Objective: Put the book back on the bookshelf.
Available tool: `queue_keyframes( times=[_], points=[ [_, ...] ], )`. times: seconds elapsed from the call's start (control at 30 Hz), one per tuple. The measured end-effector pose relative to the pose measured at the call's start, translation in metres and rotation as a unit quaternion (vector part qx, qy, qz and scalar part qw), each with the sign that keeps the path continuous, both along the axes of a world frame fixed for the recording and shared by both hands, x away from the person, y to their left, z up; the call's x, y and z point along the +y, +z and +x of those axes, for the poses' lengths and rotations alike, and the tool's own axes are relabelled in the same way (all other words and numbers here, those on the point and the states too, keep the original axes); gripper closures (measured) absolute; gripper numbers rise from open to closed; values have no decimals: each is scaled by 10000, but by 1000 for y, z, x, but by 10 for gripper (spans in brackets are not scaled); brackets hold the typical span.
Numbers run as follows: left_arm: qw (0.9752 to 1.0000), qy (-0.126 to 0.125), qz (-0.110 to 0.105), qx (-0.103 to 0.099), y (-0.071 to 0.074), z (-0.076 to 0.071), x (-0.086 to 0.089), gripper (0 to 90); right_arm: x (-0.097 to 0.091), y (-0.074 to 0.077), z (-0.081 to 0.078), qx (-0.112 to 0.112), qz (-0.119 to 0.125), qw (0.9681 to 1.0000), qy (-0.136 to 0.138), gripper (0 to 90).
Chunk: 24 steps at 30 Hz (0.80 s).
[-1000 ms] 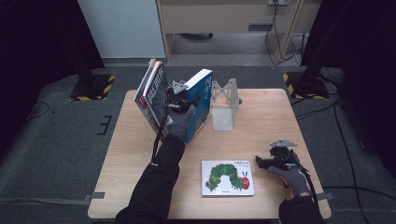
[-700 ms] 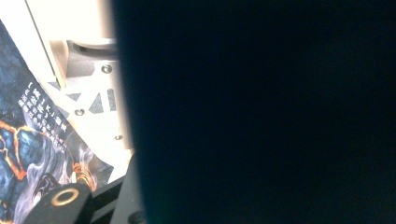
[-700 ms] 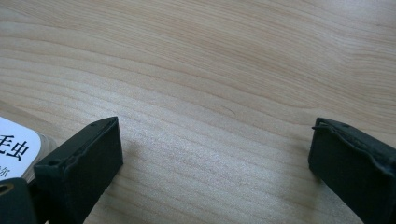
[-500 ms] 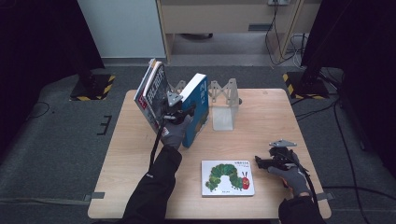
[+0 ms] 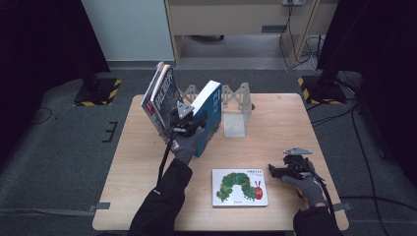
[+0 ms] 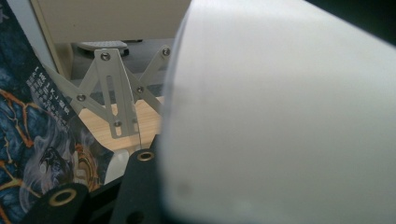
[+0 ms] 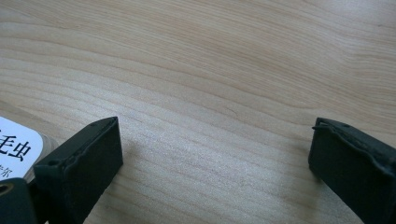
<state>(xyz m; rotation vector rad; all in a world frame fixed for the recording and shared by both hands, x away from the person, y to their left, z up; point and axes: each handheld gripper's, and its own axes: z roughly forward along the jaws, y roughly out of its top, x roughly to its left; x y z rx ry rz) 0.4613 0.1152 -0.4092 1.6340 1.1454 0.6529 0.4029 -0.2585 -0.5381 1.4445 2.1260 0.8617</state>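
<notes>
A thick blue book [image 5: 209,110] stands tilted on the wooden table [image 5: 295,128], and my left gripper [image 5: 184,120] is shut on it. In the left gripper view its white page block [image 6: 280,116] sits against the black jaw. Just left of it, dark-covered books [image 5: 160,98] lean in a metal folding rack [image 5: 236,103]; one dark cover [image 6: 28,140] and the rack's struts [image 6: 112,93] appear close by. A caterpillar picture book [image 5: 240,187] lies flat near the front. My right gripper [image 5: 275,170] rests beside that book's right edge, open [image 7: 215,154] over bare wood, the book's corner [image 7: 14,149] by one jaw.
A translucent end panel [image 5: 233,125] of the rack stands right of the blue book. Beyond the table's far edge are a wooden cabinet [image 5: 236,19] and cables on the floor. Yellow-black weighted bases [image 5: 98,91] sit at both far corners.
My left gripper has come a little nearer and lower with the blue book, which now shows more of its page edge. The right gripper has stayed put.
</notes>
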Motion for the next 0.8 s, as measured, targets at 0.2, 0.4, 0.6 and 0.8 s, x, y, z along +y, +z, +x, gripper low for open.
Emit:
queue_keyframes(
  times=[0.2,0.4,0.6,0.8],
  points=[
    [10000,35,-77,-4,0,1,1,580,0,0,0,5,8,10000,8,32],
    [9996,174,-128,-168,-3,2,-1,584,1,0,0,7,10,10000,12,31],
    [9994,251,-175,-183,-4,11,-8,585,1,0,1,-4,17,10000,25,30],
    [9992,315,-158,-202,-5,20,-15,581,1,0,1,-6,23,10000,31,30]
  ],
)
